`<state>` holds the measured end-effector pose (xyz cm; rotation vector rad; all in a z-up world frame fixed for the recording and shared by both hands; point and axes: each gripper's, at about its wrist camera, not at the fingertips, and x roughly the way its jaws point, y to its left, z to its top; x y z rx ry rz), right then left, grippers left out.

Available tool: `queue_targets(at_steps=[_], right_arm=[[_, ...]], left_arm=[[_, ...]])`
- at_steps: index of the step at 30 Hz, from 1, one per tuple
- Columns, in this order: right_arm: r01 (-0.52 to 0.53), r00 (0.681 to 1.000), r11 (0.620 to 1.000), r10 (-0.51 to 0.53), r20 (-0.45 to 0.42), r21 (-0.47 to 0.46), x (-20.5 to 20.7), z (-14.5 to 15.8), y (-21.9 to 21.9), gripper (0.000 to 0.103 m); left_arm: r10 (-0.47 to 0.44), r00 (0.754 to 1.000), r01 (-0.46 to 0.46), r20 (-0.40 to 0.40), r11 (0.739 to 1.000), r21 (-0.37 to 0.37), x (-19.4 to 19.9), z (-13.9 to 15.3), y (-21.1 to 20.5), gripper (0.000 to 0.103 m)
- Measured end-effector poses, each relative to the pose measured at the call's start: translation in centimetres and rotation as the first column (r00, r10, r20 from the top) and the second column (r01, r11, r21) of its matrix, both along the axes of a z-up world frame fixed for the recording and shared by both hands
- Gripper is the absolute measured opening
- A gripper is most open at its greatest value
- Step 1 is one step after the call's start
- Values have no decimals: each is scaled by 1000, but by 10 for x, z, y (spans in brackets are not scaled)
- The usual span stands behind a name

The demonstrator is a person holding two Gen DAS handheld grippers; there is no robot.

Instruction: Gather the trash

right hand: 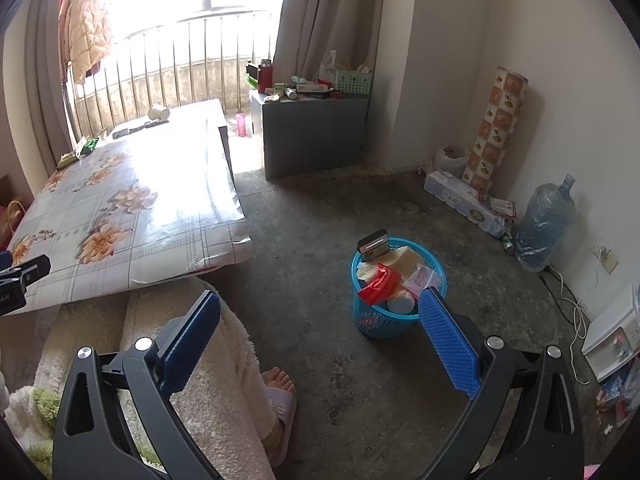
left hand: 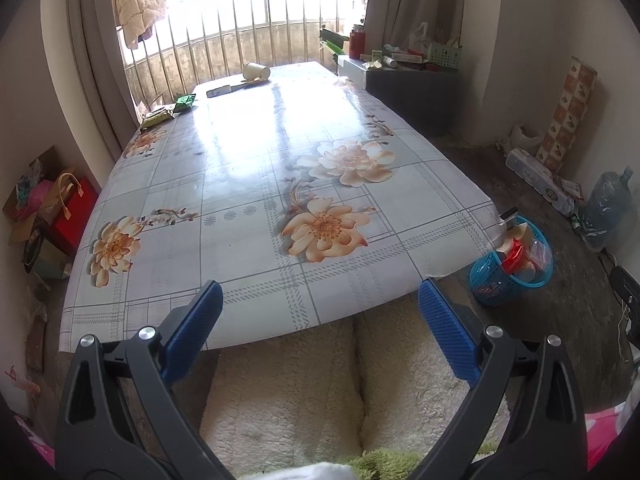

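The step in hand seemed to be the reach for the next piece of trash. Both grippers were empty, the left gripper spread wide above the near edge of the worktop, the right gripper spread wide over the floor beside the blue basket.

To do it well, the left gripper should travel to the far left corner and close low and flat on one thin wrapper only.

There a green wrapper and a pale green packet lay near the left edge. A tipped paper cup and a flat white box lay at the far edge. The basket, on the floor off the near right corner, was already heaped with refuse.
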<state>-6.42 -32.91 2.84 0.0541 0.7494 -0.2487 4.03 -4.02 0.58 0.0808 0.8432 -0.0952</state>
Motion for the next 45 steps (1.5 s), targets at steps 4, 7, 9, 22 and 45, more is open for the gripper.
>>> queue_targets(at_steps=[4, 7, 9, 22, 45], right_arm=[[-6, 1000, 1000, 6, -3, 0, 0, -2, 1, 96], [-12, 1000, 1000, 12, -5, -2, 0, -3, 3, 96], [-14, 1000, 1000, 14, -6, -4, 0, -3, 4, 96], [-17, 1000, 1000, 17, -8, -2, 0, -3, 3, 96], [-26, 1000, 1000, 26, -17, 1, -1, -9, 4, 96]], left_arm=[[-6, 1000, 6, -2, 1000, 4, -1, -1, -1, 94], [-6, 1000, 6, -1, 1000, 3, -1, -1, -1, 94], [-6, 1000, 6, 2, 1000, 5, -1, -1, -1, 94], [-10, 1000, 10, -8, 1000, 4, -1, -2, -1, 94], [-38, 999, 38, -35, 999, 2, 1, -9, -2, 94]])
